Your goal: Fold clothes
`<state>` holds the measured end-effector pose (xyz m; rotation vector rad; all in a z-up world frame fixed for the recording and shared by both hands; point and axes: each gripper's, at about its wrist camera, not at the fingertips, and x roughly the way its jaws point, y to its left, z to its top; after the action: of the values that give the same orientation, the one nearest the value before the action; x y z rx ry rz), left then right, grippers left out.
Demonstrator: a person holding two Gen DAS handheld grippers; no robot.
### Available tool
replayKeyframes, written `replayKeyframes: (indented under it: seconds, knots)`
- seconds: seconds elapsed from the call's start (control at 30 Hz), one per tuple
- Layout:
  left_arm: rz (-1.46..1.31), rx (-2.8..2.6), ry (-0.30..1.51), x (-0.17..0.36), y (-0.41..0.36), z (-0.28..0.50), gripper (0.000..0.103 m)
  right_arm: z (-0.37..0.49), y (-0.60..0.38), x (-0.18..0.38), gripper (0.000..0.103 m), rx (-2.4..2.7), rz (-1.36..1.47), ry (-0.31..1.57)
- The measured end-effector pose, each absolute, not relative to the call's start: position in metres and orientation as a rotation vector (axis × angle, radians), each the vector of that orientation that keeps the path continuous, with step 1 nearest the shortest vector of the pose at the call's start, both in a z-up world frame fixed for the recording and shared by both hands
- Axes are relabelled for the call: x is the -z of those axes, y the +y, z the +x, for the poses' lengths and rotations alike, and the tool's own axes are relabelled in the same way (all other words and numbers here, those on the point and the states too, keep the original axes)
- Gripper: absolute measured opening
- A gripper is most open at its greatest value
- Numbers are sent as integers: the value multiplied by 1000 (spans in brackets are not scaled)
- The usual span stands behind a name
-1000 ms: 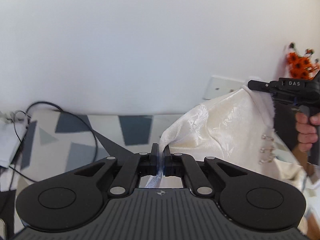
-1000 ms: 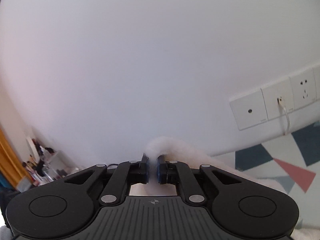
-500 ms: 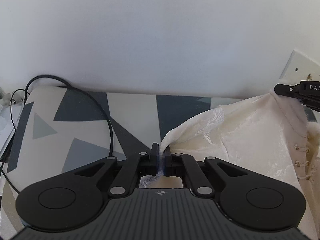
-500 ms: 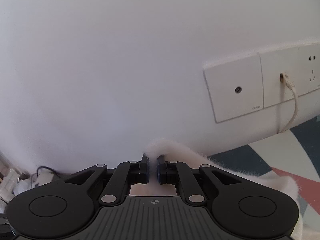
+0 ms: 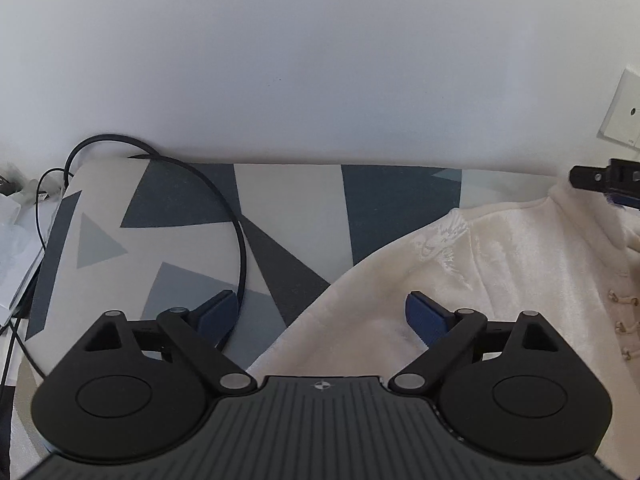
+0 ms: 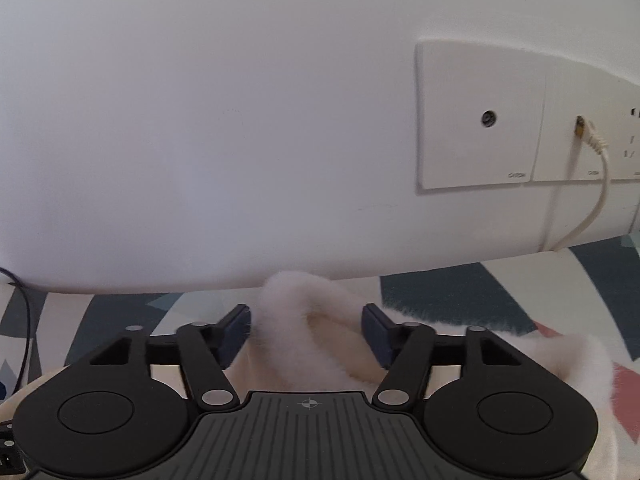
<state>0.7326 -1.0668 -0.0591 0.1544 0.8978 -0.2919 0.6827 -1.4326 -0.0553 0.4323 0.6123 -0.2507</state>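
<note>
Cream plush fabric, a garment (image 5: 500,272), lies spread on the right half of a geometric-patterned cover (image 5: 288,200) of grey, dark blue and off-white shapes, its left edge running diagonally toward the near side. The left tool (image 5: 322,314) is released, its blue-padded fingers (image 5: 426,316) spread wide: the right pad sits over the fabric, the left one over bare cover beside a black cable (image 5: 236,220) that loops across the far left. At the far right edge of the left wrist view, the black tip of the other tool pokes in above the garment's far corner. The right tool (image 6: 306,330) is likewise released, jaws apart, with a raised fluffy fold of the garment (image 6: 292,312) standing between them. White wall plates (image 6: 476,120) with a plugged-in pale cord (image 6: 596,184) sit on the wall beyond.
</note>
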Motion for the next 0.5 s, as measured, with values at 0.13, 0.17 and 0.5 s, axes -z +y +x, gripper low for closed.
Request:
replayKeyframes:
  seconds: [0.13, 0.17, 0.5]
  knots:
    - [150, 365, 870, 32, -1063, 715, 93, 635, -1457, 24, 61, 275, 537, 535]
    - [145, 395, 860, 26, -1063, 709, 93, 613, -1468, 14, 61, 291, 567, 498]
    - [192, 681, 834, 4, -1135, 672, 93, 415, -1540, -3, 57, 642, 573, 490]
